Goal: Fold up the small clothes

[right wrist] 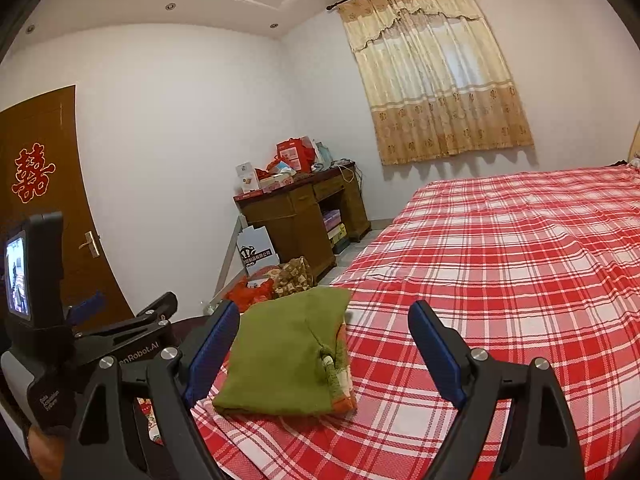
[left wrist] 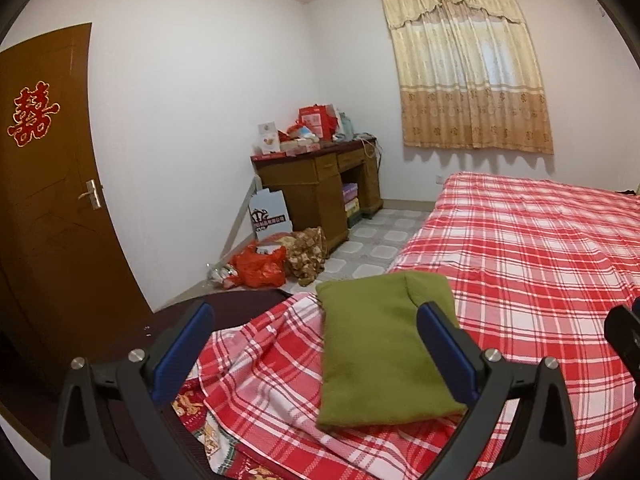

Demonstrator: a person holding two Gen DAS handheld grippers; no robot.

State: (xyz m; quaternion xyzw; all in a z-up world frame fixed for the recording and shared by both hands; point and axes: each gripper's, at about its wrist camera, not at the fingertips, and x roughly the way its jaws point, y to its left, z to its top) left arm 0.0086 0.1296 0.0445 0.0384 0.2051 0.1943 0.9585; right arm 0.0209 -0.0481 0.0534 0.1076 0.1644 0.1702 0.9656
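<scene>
Two tongs are raised over the foot of the bed (right wrist: 520, 264), and we hold nothing in either. We note first the bed itself, covered by a red-and-white plaid sheet (left wrist: 540, 248), with one corner of that sheet rumpled toward the left edge. On this corner lies the green garment (left wrist: 384, 352), already folded into a compact oblong; in the right wrist view a patterned orange-and-green lining (right wrist: 340, 376) shows at its right edge. We judge the folding largely done, with at most a final tidy or a transfer remaining. The garment's long axis runs away from us, roughly parallel to the fingers of both tools. It sits between the fingers of the left tongs (left wrist: 316, 344), slightly toward the right finger, so we rate the left hand as the nearer. From the right tongs (right wrist: 324, 344) the garment lies to the left, partly behind the left finger, with bare sheet between the fingertips. Both sets of jaws stand wide apart, clear of the fabric. Any further grasp should approach a short end, since the stacked layers may slide apart.
</scene>
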